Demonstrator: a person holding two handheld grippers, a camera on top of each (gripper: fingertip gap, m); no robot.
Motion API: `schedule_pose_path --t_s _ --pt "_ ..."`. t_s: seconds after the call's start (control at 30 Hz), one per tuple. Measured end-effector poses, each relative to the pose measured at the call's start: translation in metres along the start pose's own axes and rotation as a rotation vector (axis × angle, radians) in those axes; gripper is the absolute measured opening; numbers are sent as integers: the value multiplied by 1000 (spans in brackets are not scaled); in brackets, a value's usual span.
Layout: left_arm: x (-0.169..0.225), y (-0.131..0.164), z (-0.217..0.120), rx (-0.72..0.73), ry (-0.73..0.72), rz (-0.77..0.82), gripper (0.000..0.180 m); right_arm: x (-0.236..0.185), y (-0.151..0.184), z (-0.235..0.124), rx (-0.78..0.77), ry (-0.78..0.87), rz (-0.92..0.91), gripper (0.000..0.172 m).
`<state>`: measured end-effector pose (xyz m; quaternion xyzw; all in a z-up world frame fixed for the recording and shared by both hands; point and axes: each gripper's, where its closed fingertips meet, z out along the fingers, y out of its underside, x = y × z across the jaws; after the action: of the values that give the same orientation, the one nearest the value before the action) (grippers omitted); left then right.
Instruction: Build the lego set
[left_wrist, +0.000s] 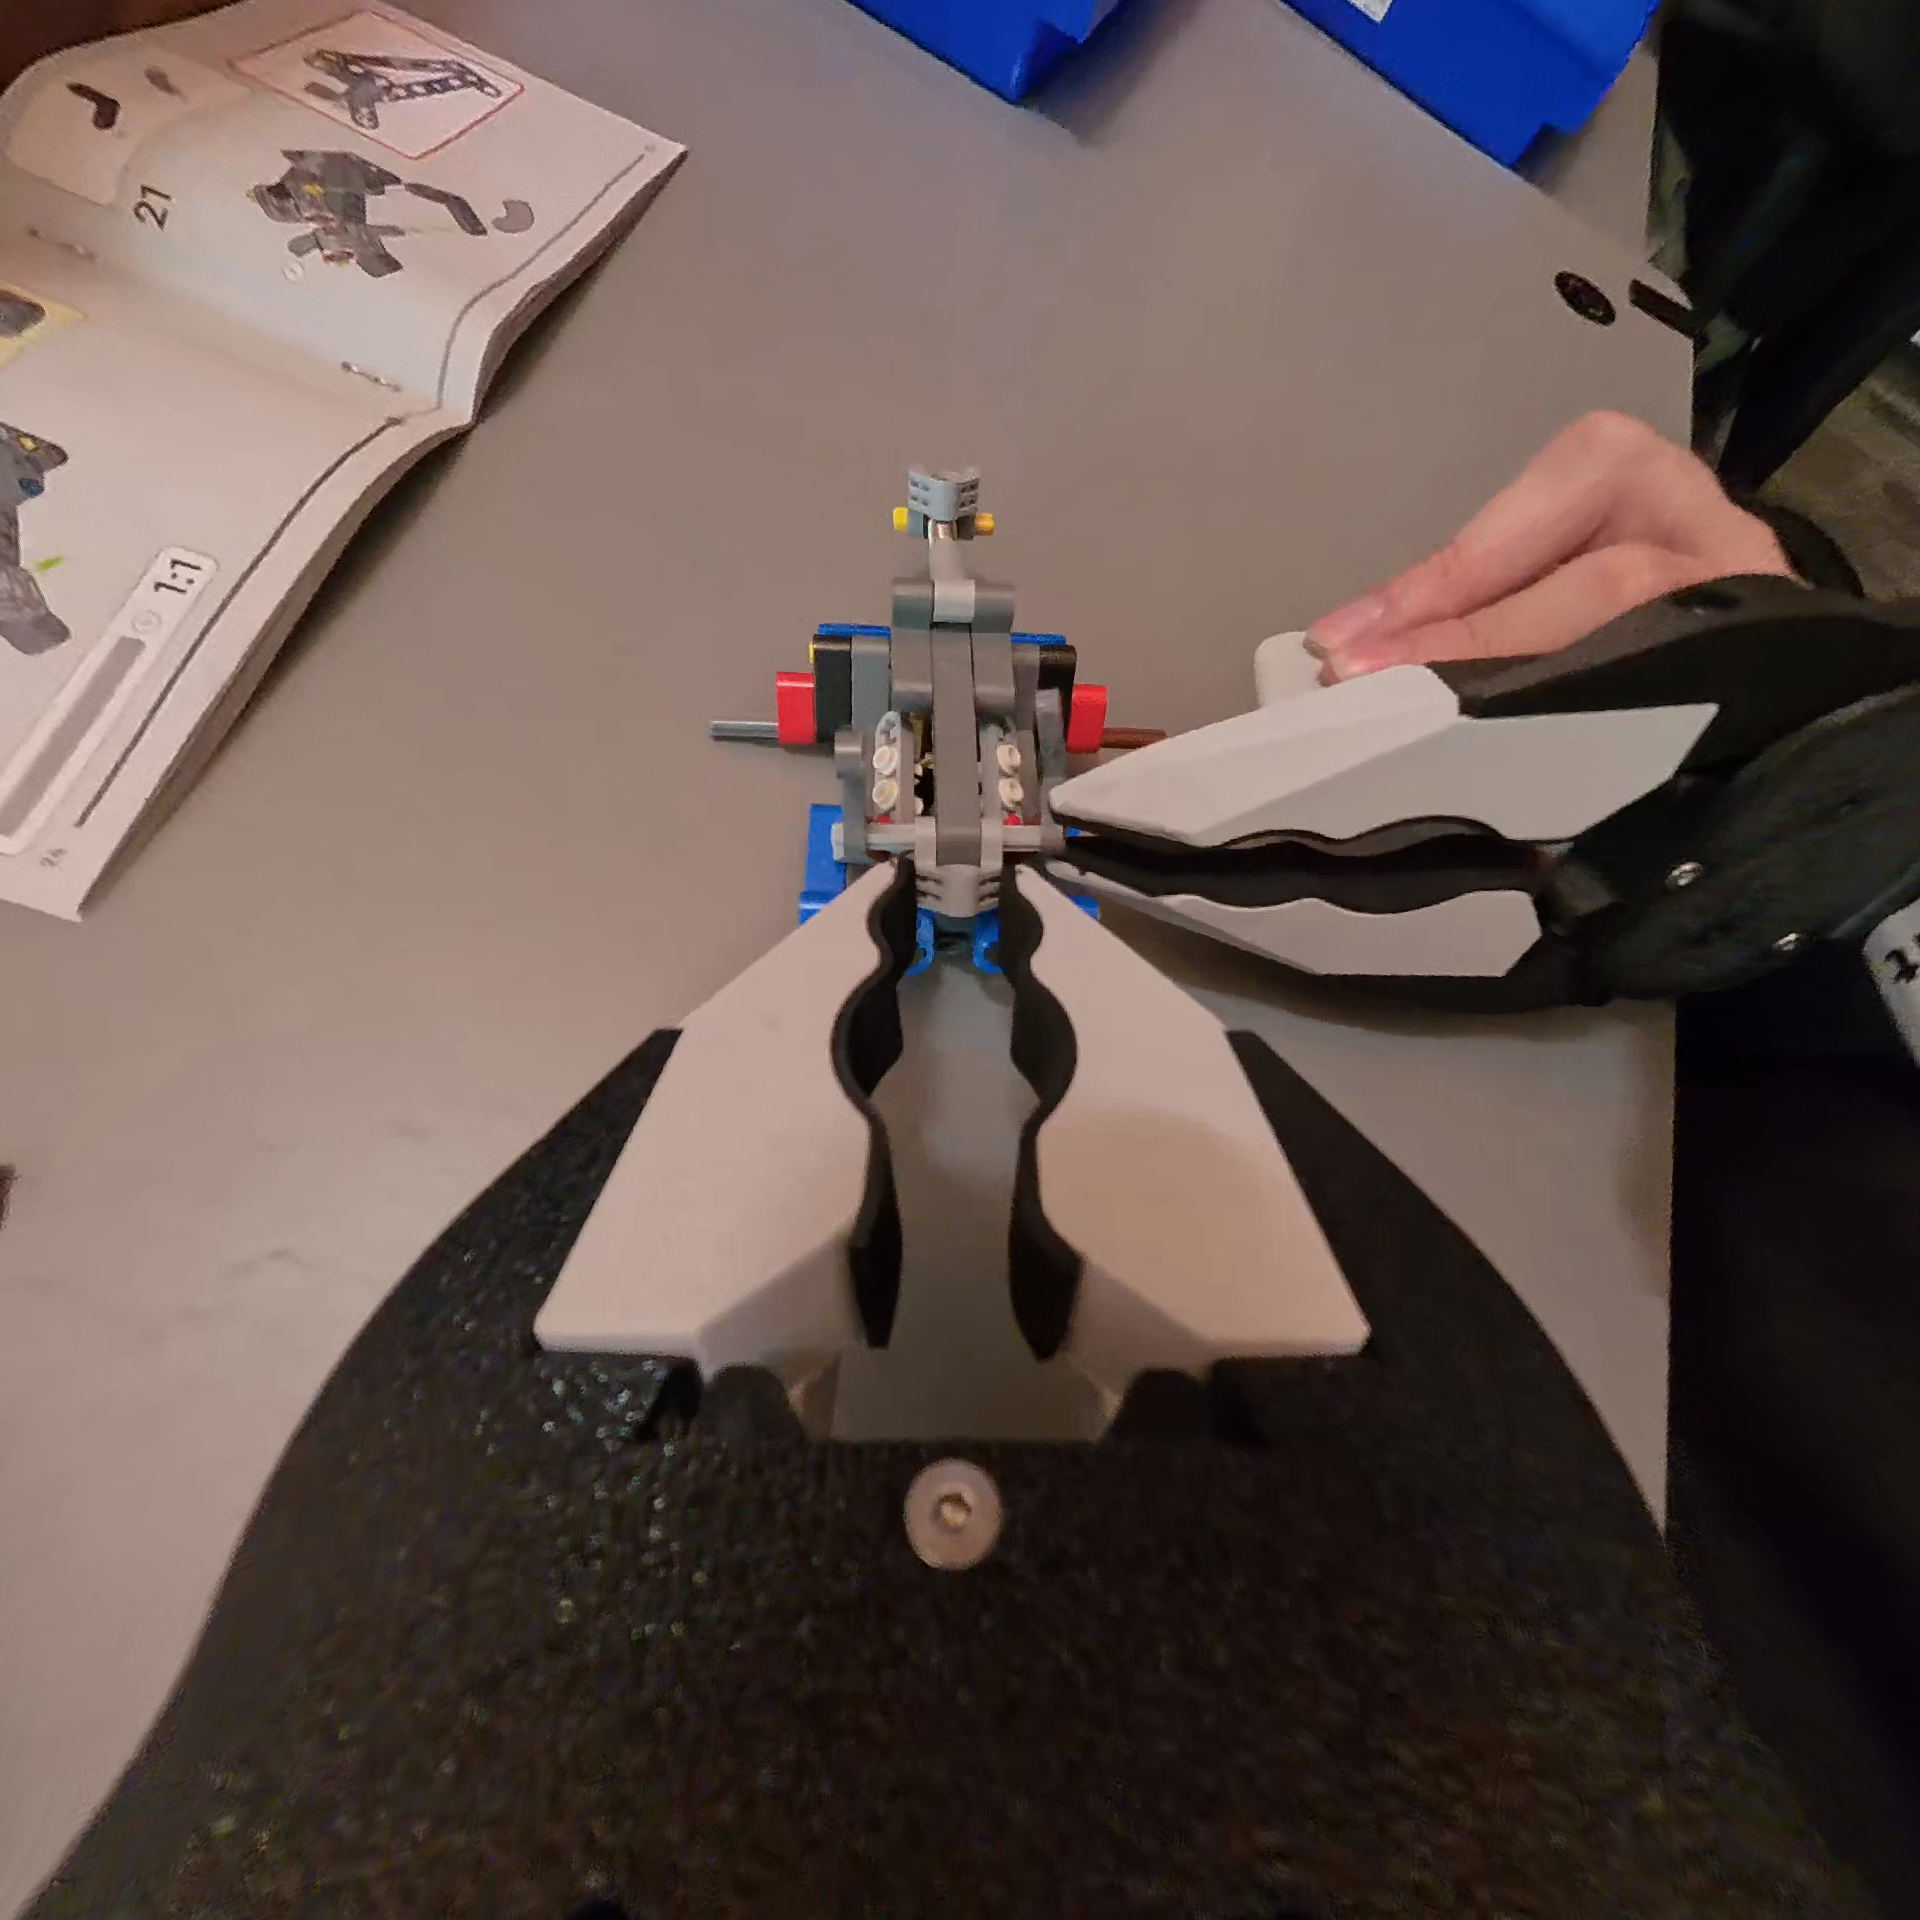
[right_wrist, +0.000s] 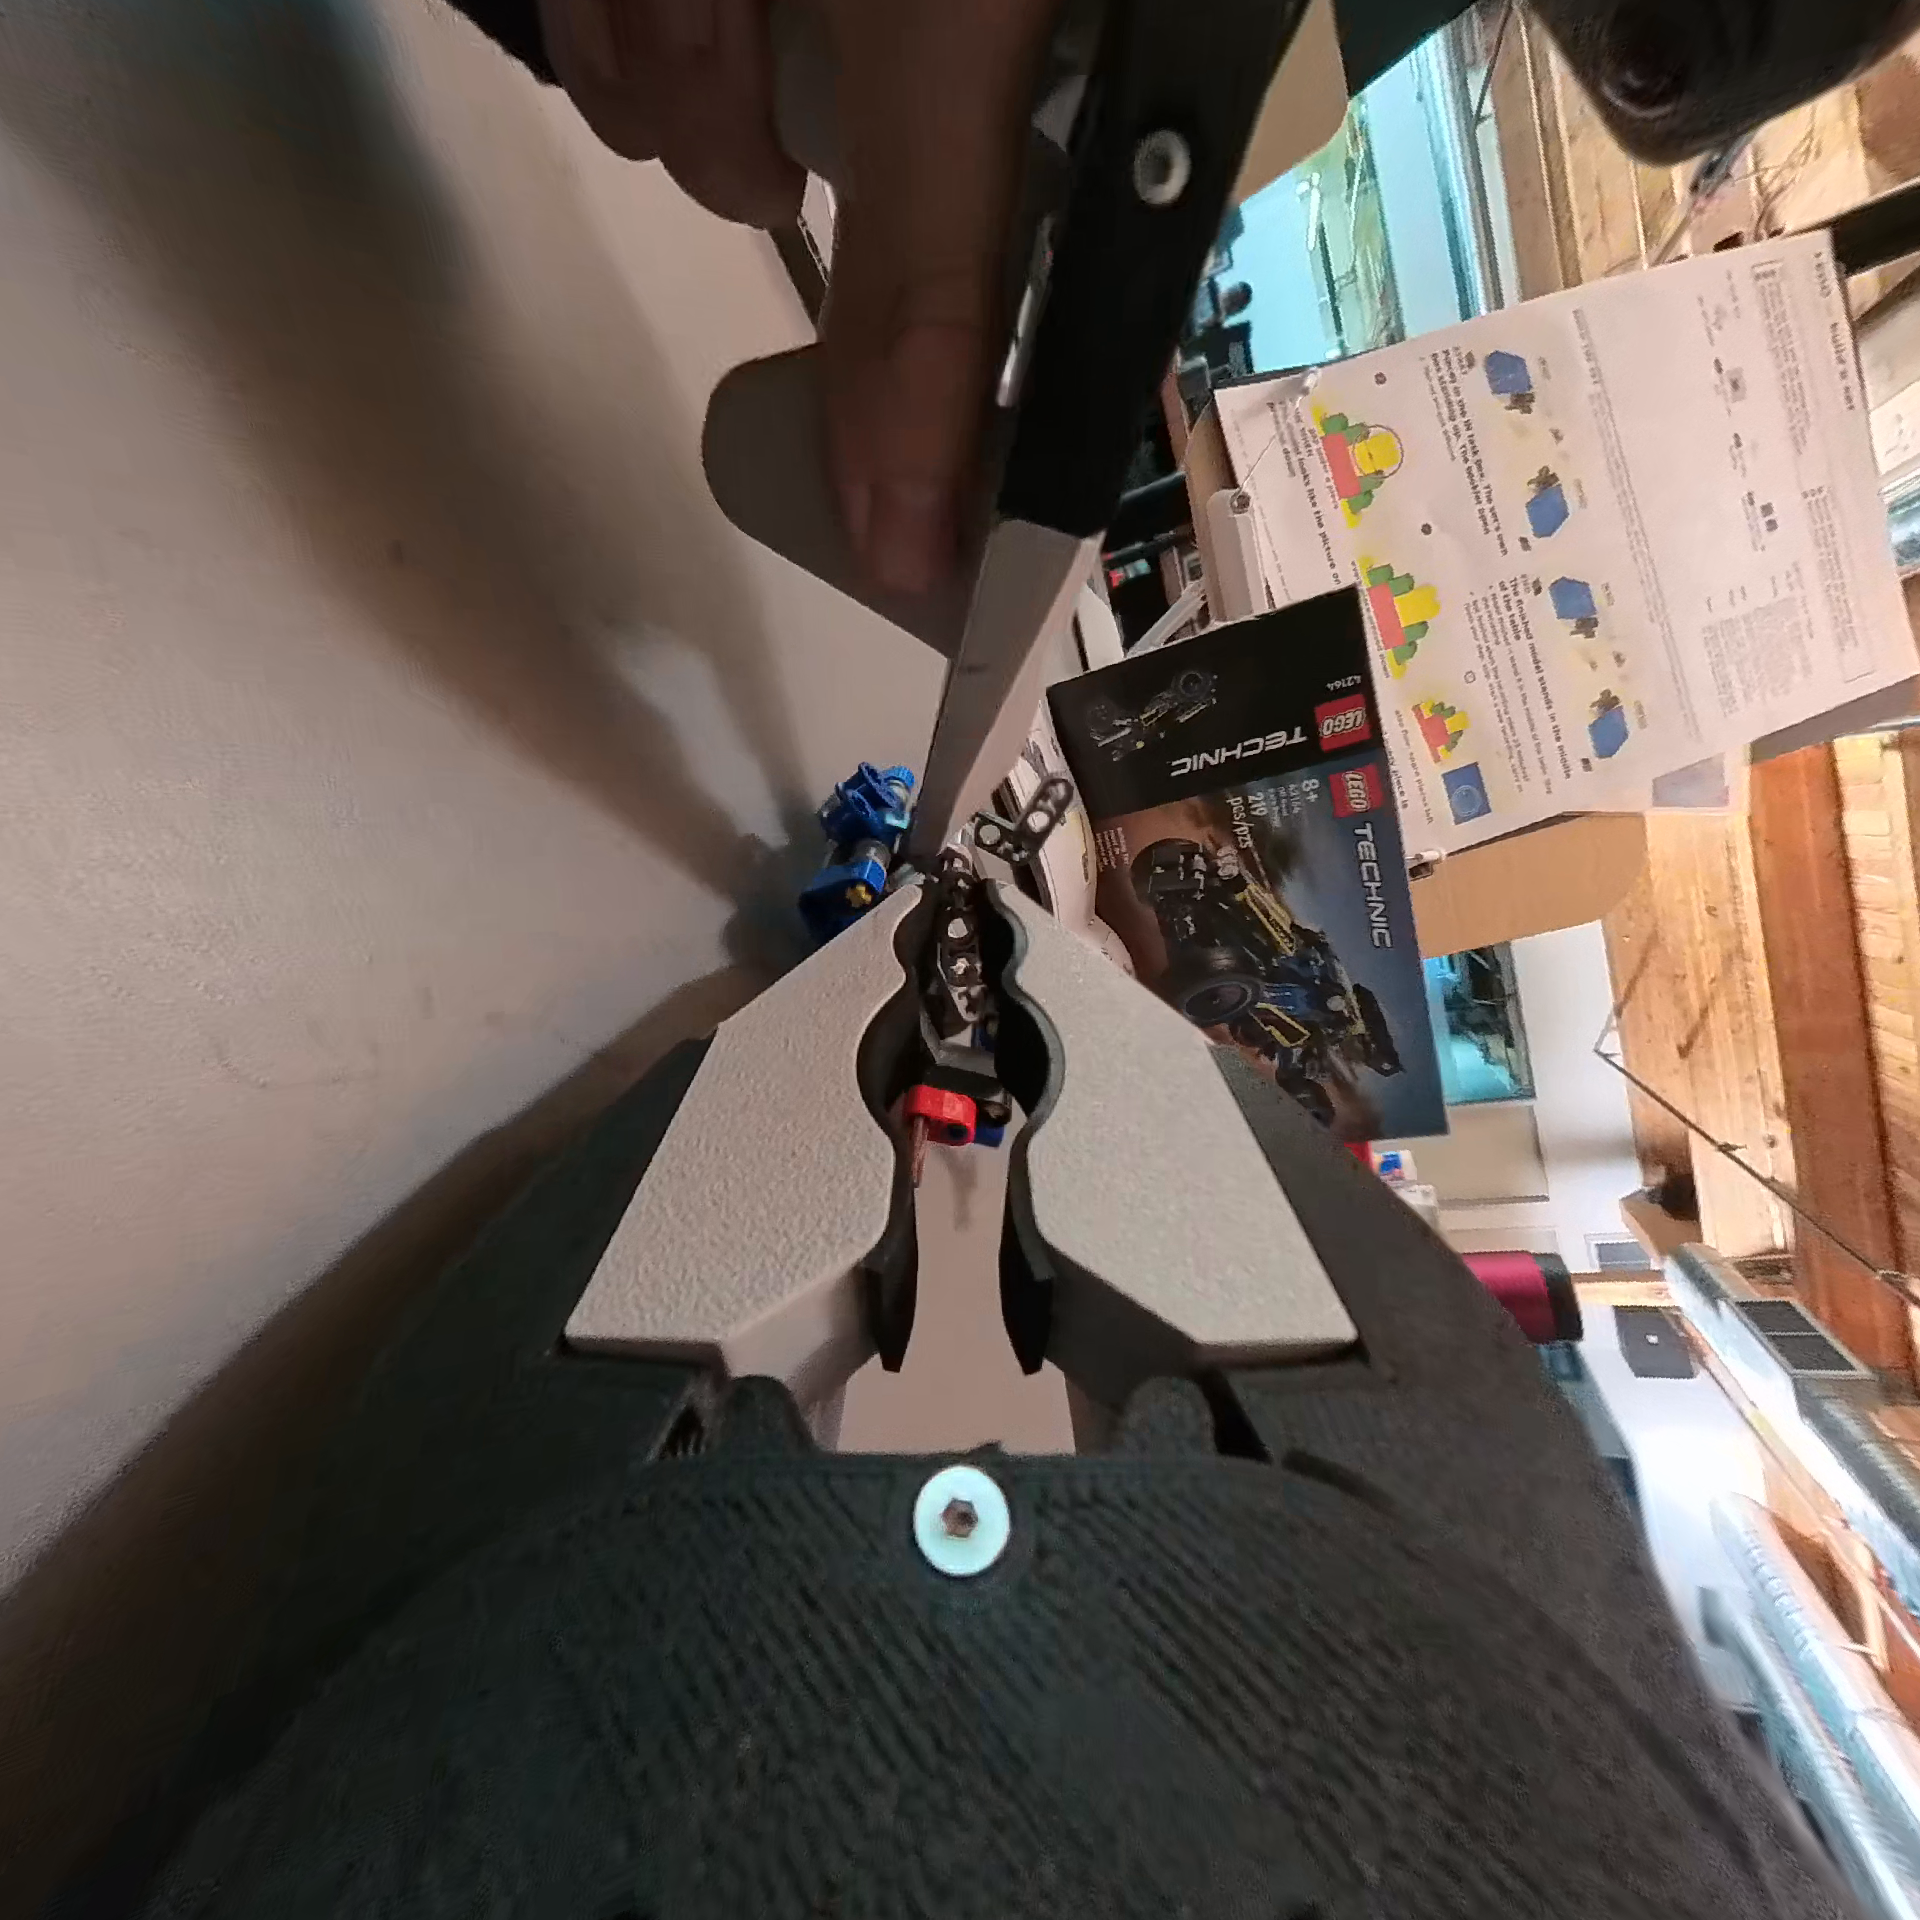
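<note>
Between left gripper (left_wrist: 954, 902) fingertips: brick model (left_wrist: 940, 717) near end, clamped.

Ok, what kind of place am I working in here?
Most likely a workshop or lab bench set up for toy-brick building. A grey table holds a part-built brick model that both grippers are closed on, an open instruction booklet lies beside it, and a kit box stands before wooden shelving.
</note>
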<state>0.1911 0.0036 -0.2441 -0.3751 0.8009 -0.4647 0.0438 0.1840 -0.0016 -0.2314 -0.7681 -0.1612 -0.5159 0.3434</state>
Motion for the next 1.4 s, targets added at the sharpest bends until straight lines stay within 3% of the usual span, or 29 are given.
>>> schedule_pose_path --t_s 0.7,0.87,1.2,1.4 --pt "-3 3 0 -15 -9 -48 12 -6 0 3 -70 49 -272 4" --pt "0 0 -2 32 64 -138 12 0 -2 2 6 4 -11 4" --pt "-5 -2 -1 70 47 -208 12 3 1 8 -101 29 247 4" --pt "-3 -2 1 69 49 -206 12 3 4 10 -115 40 250 6"
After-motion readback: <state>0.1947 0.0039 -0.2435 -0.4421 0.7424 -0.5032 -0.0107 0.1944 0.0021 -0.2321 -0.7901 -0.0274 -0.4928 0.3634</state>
